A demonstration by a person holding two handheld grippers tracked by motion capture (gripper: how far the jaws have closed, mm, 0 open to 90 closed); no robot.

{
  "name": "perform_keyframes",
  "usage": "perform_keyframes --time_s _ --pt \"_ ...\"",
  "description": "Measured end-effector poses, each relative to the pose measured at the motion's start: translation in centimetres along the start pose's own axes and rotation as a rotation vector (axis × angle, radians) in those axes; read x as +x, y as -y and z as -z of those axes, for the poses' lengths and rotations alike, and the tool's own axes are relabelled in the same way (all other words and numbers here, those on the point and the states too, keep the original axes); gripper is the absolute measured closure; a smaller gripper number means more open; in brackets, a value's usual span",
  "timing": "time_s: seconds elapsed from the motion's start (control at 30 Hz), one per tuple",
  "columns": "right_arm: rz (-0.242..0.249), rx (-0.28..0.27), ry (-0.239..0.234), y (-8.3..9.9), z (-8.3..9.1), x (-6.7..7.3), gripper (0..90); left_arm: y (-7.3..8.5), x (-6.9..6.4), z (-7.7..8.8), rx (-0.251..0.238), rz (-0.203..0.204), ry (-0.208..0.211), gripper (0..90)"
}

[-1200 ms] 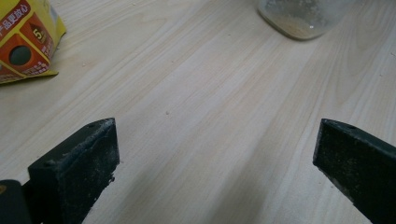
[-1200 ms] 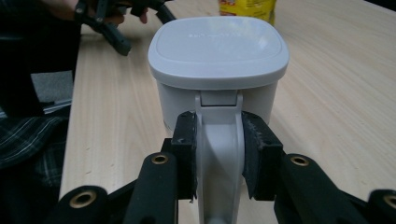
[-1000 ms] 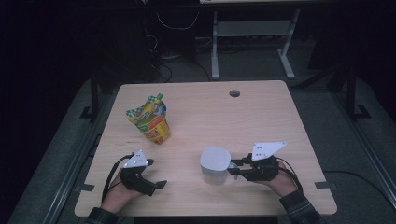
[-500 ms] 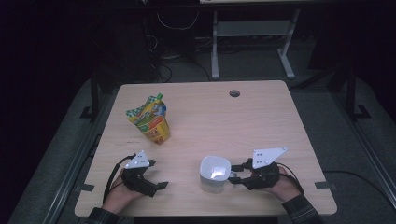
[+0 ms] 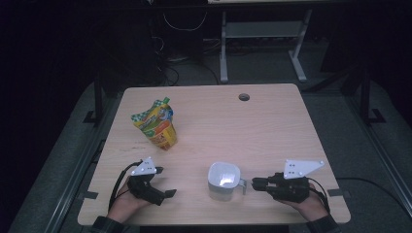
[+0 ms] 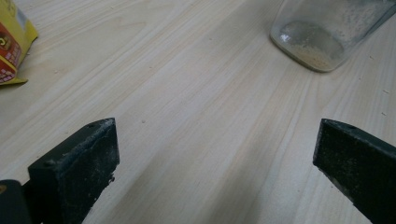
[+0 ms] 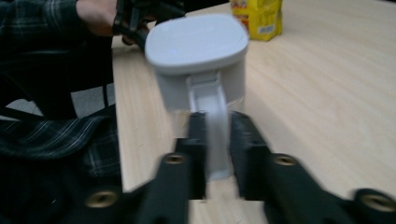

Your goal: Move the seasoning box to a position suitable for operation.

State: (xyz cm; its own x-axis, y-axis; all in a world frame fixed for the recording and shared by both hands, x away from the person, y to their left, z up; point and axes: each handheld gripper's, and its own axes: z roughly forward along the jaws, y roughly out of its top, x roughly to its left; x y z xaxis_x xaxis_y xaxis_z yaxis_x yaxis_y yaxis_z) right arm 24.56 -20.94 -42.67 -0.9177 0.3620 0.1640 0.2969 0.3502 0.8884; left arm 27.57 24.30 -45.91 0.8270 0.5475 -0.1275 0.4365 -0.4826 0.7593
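Note:
A clear jug (image 5: 223, 182) with a white lid (image 7: 196, 46) stands upright near the table's front edge. My right gripper (image 5: 255, 183) is shut on the jug's white handle (image 7: 212, 140), which sits between its jaws in the right gripper view, where the gripper (image 7: 217, 119) looks blurred. To the jug's left, my left gripper (image 5: 165, 182) rests low over the wood, open, with nothing between its jaws. In the left gripper view that gripper (image 6: 217, 140) frames bare wood, with the jug's base (image 6: 322, 42) farther off at the upper right.
A yellow and green snack pouch (image 5: 155, 124) stands upright at the back left of the wooden table (image 5: 252, 131); its corner (image 6: 11, 42) shows in the left gripper view. A cable hole (image 5: 244, 97) lies near the far edge. A plaid sleeve (image 7: 60, 140) lies beside the jug.
The jug and my right gripper have shifted a little toward the table's front edge. My left gripper has stayed in place.

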Motion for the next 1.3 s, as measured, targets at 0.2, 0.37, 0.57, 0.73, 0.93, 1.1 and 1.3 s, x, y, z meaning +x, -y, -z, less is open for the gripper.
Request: perform_keyframes --time_s 0.2,0.37,0.57,0.73,0.93,1.1,1.3 --pt "0.017 0.064 -0.050 0.3 -1.7 1.1 89.5 -0.2 -0.5 -0.3 -0.002 -0.009 0.020 0.0" --pt "0.026 0.088 -0.061 0.3 -2.9 1.3 89.5 -0.2 -0.5 -0.4 0.001 -0.008 0.025 0.0" --pt "0.017 0.080 -0.027 0.1 -3.0 0.8 89.6 -0.1 -0.4 -0.4 -0.005 -0.001 0.027 0.1" --pt "0.004 0.078 0.018 -0.1 -3.2 -0.2 89.6 -0.2 -0.3 -0.5 -0.003 -0.005 0.030 0.0" --pt "0.001 0.085 0.076 -0.4 -4.0 -1.3 89.6 -0.2 -0.5 -0.4 -0.006 -0.011 0.035 0.0" --pt "-0.008 0.067 0.079 -0.5 -3.5 -1.4 89.6 -0.2 -0.5 -0.4 -0.005 -0.010 0.035 0.1" --pt "-0.022 0.021 0.107 -0.4 -1.8 -1.5 89.6 -0.2 -0.6 -0.4 -0.003 -0.009 0.032 0.0"
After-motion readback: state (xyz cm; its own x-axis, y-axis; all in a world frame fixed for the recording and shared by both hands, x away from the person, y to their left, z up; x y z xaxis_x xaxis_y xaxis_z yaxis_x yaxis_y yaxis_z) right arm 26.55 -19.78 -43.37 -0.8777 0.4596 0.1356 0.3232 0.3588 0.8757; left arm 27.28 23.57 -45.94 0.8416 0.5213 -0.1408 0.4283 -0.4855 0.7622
